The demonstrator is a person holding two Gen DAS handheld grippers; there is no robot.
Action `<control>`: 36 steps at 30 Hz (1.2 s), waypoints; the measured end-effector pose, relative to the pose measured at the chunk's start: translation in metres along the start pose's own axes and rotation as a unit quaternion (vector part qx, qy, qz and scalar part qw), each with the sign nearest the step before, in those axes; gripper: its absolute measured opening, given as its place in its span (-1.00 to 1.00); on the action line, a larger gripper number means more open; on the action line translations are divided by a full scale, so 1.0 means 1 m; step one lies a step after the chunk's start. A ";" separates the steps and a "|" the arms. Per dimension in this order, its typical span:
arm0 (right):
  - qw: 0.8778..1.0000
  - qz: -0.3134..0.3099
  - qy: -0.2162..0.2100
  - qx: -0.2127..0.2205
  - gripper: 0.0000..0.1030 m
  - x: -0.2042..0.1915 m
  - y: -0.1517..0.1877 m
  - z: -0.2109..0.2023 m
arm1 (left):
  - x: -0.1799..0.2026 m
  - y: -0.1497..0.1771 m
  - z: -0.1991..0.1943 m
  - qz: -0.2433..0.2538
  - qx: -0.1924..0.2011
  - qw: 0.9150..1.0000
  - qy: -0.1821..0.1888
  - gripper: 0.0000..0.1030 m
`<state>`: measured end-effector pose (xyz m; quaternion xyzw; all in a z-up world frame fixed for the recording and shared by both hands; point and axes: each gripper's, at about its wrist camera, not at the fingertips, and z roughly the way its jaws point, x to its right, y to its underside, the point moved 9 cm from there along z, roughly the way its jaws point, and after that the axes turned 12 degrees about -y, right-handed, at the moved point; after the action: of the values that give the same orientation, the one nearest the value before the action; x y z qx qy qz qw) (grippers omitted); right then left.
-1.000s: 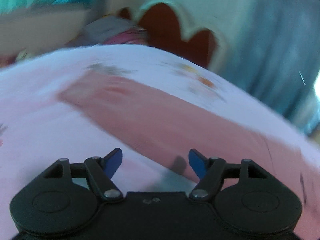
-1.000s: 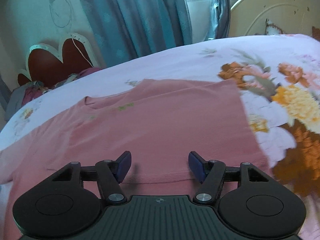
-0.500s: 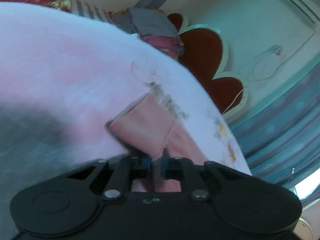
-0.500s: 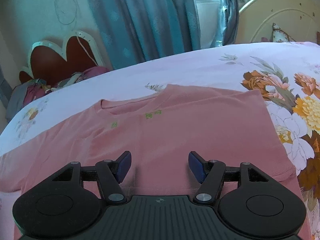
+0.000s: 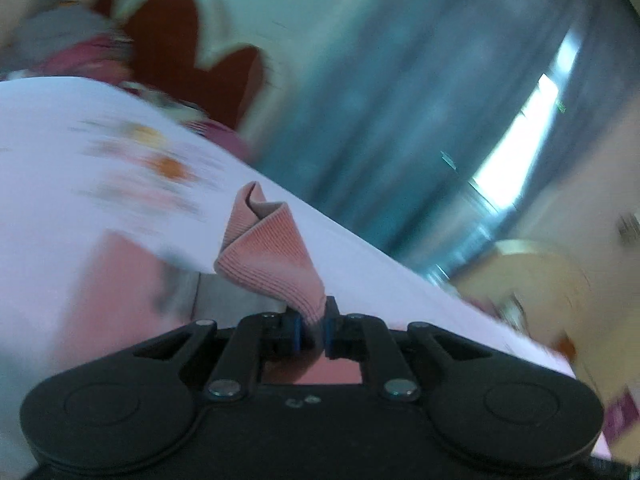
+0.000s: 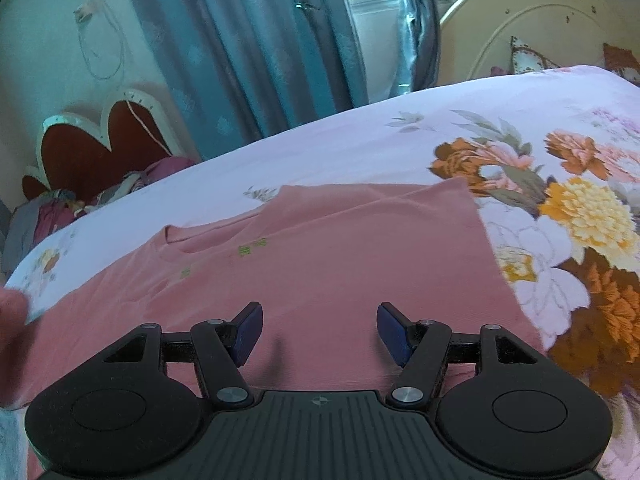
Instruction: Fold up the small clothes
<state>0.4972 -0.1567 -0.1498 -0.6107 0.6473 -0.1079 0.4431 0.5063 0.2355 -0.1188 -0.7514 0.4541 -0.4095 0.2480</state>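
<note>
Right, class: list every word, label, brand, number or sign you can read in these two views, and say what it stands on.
None can be read.
Small green marks on the pink shirt, below the neckline: too small and blurred to read.
Small emblem on the right claw's black body: a sign only, no letters.

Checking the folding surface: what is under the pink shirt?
The pink shirt lies on a floral bedsheet; the sheet directly beneath is covered.
</note>
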 end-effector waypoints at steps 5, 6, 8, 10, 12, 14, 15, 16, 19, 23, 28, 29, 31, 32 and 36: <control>1.000 0.018 0.000 0.014 0.24 0.025 -0.005 -0.023 | 0.103 0.059 0.018 0.082 -0.040 0.995 0.039 -0.81; 1.000 0.023 0.000 0.018 0.24 0.031 -0.007 -0.028 | 0.123 0.072 0.021 0.098 -0.048 0.993 0.044 -0.81; 0.999 0.033 0.002 0.025 0.24 0.042 -0.010 -0.037 | 0.149 0.089 0.023 0.119 -0.059 0.989 0.061 -0.81; 0.998 0.046 0.002 0.032 0.24 0.054 -0.012 -0.047 | 0.177 0.111 0.027 0.142 -0.070 0.985 0.073 -0.81; 0.998 0.054 0.001 0.035 0.24 0.063 -0.014 -0.054 | 0.198 0.132 0.034 0.169 -0.084 0.979 0.072 -0.81; 0.998 0.057 0.001 0.033 0.24 0.070 -0.013 -0.061 | 0.213 0.152 0.043 0.187 -0.102 0.974 0.076 -0.81; 0.998 0.059 -0.002 0.030 0.24 0.072 -0.012 -0.063 | 0.218 0.160 0.050 0.188 -0.115 0.972 0.082 -0.78; 0.998 0.063 -0.010 0.023 0.24 0.074 -0.011 -0.064 | 0.225 0.171 0.057 0.197 -0.133 0.967 0.088 -0.72; 0.997 0.065 -0.029 0.011 0.25 0.074 -0.006 -0.064 | 0.239 0.196 0.053 0.230 -0.132 0.960 0.088 0.00; 0.997 0.057 -0.052 0.002 0.25 0.060 -0.005 -0.055 | 0.230 0.188 0.019 0.230 -0.095 0.964 0.090 0.30; 0.994 0.051 -0.099 -0.018 0.24 0.028 -0.002 -0.030 | 0.159 0.150 -0.018 0.213 -0.068 0.974 0.035 0.01; 0.993 0.051 -0.107 -0.024 0.24 0.022 0.000 -0.023 | 0.141 0.143 -0.025 0.215 -0.061 0.975 0.015 -0.02; 0.991 0.057 -0.115 -0.038 0.24 0.015 0.003 -0.008 | 0.097 0.129 -0.039 0.216 -0.050 0.974 -0.039 -0.09; 0.990 0.061 -0.119 -0.042 0.24 0.012 0.004 0.000 | 0.076 0.124 -0.043 0.212 -0.049 0.974 -0.065 -0.12; 0.986 0.087 -0.125 -0.060 0.24 0.008 0.011 0.029 | 0.024 0.111 -0.037 0.190 -0.057 0.971 -0.131 -0.14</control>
<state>0.5114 -0.1496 -0.1773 -0.5859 0.6427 0.0472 0.4913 0.4278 0.1631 -0.1718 -0.7110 0.5751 -0.2266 0.3352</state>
